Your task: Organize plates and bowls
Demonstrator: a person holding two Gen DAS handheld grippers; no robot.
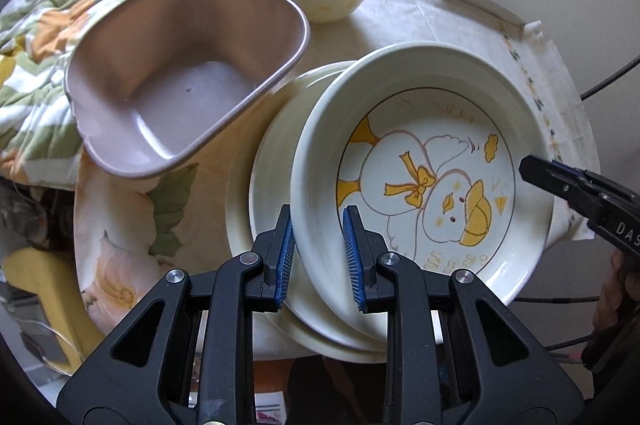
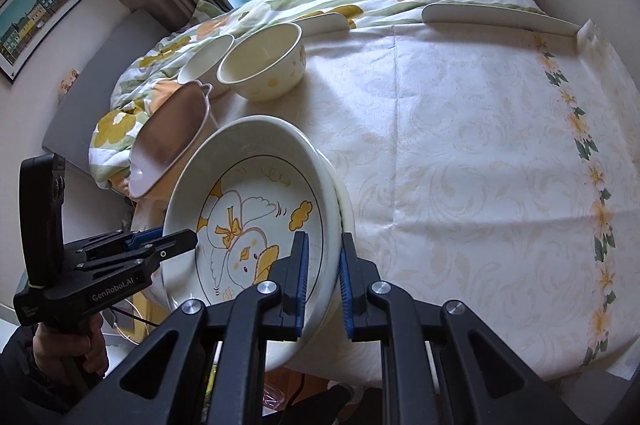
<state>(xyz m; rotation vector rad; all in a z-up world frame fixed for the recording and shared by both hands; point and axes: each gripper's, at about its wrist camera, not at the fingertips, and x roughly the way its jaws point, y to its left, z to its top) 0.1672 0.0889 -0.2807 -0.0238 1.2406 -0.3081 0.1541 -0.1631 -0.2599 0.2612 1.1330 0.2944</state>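
While both grippers' fingers (image 1: 286, 245) clamp opposite rims, duck plate (image 1: 432, 185) tilts, face up, above plate (image 1: 264, 225).

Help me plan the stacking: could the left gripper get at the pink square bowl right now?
Probably not yet. The left gripper is shut on the duck plate's rim, as is the right gripper. The pink square bowl sits close and uncovered, so after release the way looks free.

Lower plate (image 1: 276, 161) mostly hidden under duck plate (image 1: 420, 161); far bowl (image 2: 206, 63) partly hidden.
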